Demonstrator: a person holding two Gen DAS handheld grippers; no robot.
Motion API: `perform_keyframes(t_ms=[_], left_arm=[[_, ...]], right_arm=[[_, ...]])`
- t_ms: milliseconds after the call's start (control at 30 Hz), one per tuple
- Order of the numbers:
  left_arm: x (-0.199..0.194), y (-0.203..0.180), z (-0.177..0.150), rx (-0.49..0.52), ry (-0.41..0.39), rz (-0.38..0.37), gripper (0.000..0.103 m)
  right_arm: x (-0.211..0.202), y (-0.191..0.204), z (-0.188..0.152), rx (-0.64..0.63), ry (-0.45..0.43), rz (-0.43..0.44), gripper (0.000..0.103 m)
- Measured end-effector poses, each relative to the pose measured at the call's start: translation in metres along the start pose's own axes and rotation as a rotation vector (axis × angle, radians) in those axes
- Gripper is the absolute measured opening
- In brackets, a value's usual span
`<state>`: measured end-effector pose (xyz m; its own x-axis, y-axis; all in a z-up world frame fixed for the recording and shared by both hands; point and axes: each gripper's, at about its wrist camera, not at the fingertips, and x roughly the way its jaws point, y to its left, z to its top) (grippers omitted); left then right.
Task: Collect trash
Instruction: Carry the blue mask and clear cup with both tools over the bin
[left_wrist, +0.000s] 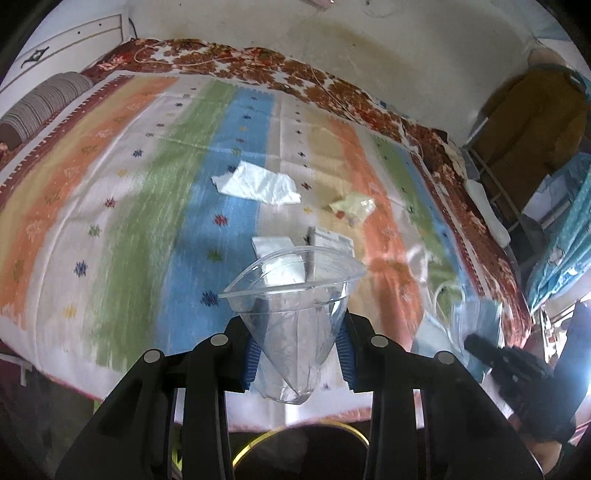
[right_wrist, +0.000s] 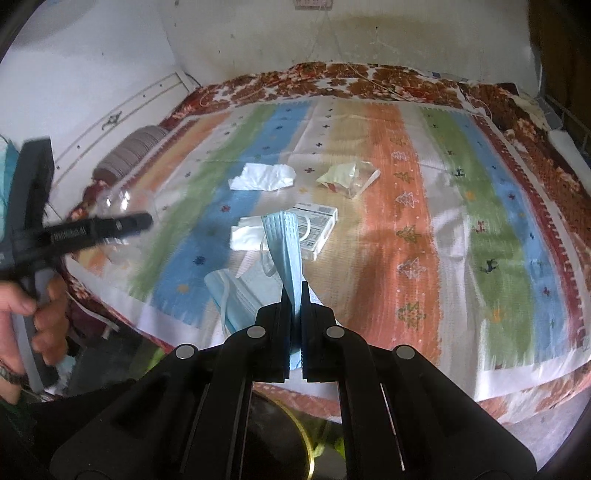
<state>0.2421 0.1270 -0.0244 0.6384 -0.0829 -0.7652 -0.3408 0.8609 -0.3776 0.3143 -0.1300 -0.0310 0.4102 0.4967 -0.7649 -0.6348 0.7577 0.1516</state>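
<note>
My left gripper (left_wrist: 297, 350) is shut on a clear plastic cup (left_wrist: 295, 302), squeezed flat between the blue pads, above the near edge of the striped bed cover (left_wrist: 110, 206). My right gripper (right_wrist: 294, 306) is shut on a blue face mask (right_wrist: 284, 243) and holds it up. A second mask (right_wrist: 236, 299) lies below it on the cover. On the cover lie a white tissue (left_wrist: 258, 184) (right_wrist: 262, 177), a folded white tissue (right_wrist: 245, 232), a small box (right_wrist: 317, 225) and a crumpled yellowish wrapper (left_wrist: 352, 206) (right_wrist: 347, 179).
A dark round bin with a gold rim (left_wrist: 299, 450) (right_wrist: 291, 435) stands below the grippers at the bed's near edge. A striped bolster (left_wrist: 40, 107) lies at the left. A wall runs behind the bed. Hanging clothes (left_wrist: 532, 122) are at the right.
</note>
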Motion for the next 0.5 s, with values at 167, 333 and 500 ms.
perform_keyframes(t_ms=[167, 333, 500], left_arm=[[-0.023, -0.016, -0.01, 0.013, -0.025, -0.041, 0.034], [-0.04, -0.028, -0.023, 0.04, -0.039, -0.073, 0.034], [-0.058, -0.034, -0.032, 0.047, -0.056, -0.121, 0.034]], right_arm=[[-0.017, 0.007, -0.011, -0.002, -0.018, 0.021, 0.003], [-0.03, 0.013, -0.019, 0.001, -0.026, 0.04, 0.003], [-0.04, 0.021, -0.024, -0.011, -0.043, 0.036, 0.003]])
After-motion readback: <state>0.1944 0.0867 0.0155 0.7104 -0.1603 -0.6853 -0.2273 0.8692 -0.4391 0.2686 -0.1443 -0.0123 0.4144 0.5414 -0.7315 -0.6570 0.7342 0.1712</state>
